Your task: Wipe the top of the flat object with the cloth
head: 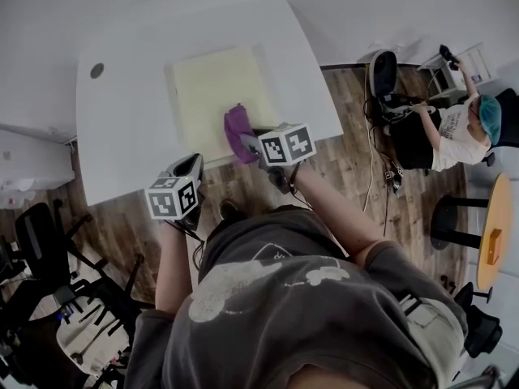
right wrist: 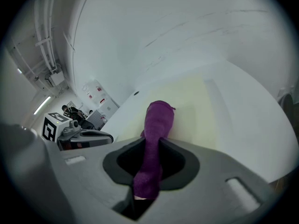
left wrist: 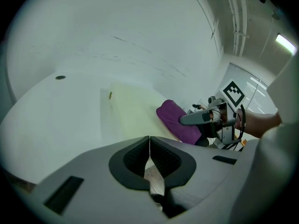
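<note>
The right gripper (head: 250, 146) has its fingers (right wrist: 180, 158) clamped on a purple fabric cloth (head: 238, 130) — the cloth's free end rests on the near edge of the pale yellow flat rectangular mat (head: 215, 91) on the white table (head: 122, 128). The left gripper (head: 191, 167) hovers by the table's near edge — fingers (left wrist: 133, 160) pressed together, empty.

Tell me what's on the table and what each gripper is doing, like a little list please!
Table: white table
On it: pale yellow flat object
Cloth: purple cloth, resting on the flat object's near right part
Right side: right hand-held gripper shut on the purple cloth
Left side: left hand-held gripper shut with nothing in it, by the table's near edge
</note>
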`<action>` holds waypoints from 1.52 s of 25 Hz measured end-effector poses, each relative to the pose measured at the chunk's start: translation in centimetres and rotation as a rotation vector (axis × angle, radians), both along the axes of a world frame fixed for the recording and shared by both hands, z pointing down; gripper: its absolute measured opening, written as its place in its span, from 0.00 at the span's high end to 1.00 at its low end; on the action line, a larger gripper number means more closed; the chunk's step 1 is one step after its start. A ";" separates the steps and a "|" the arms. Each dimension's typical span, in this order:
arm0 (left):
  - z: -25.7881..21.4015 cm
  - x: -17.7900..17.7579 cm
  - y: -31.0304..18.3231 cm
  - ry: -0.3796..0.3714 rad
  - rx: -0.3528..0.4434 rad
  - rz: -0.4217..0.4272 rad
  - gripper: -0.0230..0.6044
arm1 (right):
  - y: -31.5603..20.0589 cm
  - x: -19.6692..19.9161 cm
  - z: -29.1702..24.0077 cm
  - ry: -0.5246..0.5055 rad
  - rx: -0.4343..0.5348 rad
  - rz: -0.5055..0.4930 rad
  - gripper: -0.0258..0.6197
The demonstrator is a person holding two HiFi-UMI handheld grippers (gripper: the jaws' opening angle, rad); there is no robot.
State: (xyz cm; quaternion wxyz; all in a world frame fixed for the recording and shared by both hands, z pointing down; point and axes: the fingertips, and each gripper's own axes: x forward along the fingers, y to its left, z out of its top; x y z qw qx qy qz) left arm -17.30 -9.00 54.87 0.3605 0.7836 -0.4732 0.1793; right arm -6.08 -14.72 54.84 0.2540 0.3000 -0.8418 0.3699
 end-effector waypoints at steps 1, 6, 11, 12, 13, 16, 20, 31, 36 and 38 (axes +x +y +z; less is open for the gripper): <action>-0.1 0.2 0.0 -0.002 0.001 -0.001 0.96 | -0.1 0.7 0.0 0.000 -0.002 0.011 0.84; -0.2 0.6 0.1 -0.008 -0.004 -0.018 0.96 | -0.9 3.4 -0.1 -0.010 -0.002 0.061 0.84; 0.0 1.6 0.1 -0.024 -0.011 -0.013 0.96 | -1.4 6.0 0.1 -0.002 0.006 0.095 0.84; -0.1 1.8 0.1 -0.024 -0.011 -0.015 0.96 | -1.4 6.5 0.1 0.003 0.009 0.101 0.84; -0.1 2.0 0.1 -0.022 -0.010 -0.017 0.96 | -1.5 7.1 0.1 0.009 0.013 0.106 0.84; -0.1 2.5 0.4 -0.021 -0.011 -0.025 0.96 | -1.5 8.8 0.1 0.030 0.022 0.122 0.84; -0.2 3.3 0.8 -0.024 -0.008 -0.040 0.96 | -1.3 10.9 0.5 0.039 0.011 0.139 0.84; -1.7 6.0 4.1 -0.051 0.008 -0.133 0.96 | 0.0 11.9 -1.5 0.004 0.075 -0.004 0.84; -2.0 7.1 6.0 -0.063 0.017 -0.199 0.96 | 0.9 12.2 -1.8 -0.028 0.076 -0.063 0.84; -2.4 7.7 7.0 -0.064 0.025 -0.232 0.96 | 1.5 12.5 -1.9 -0.035 0.073 -0.092 0.84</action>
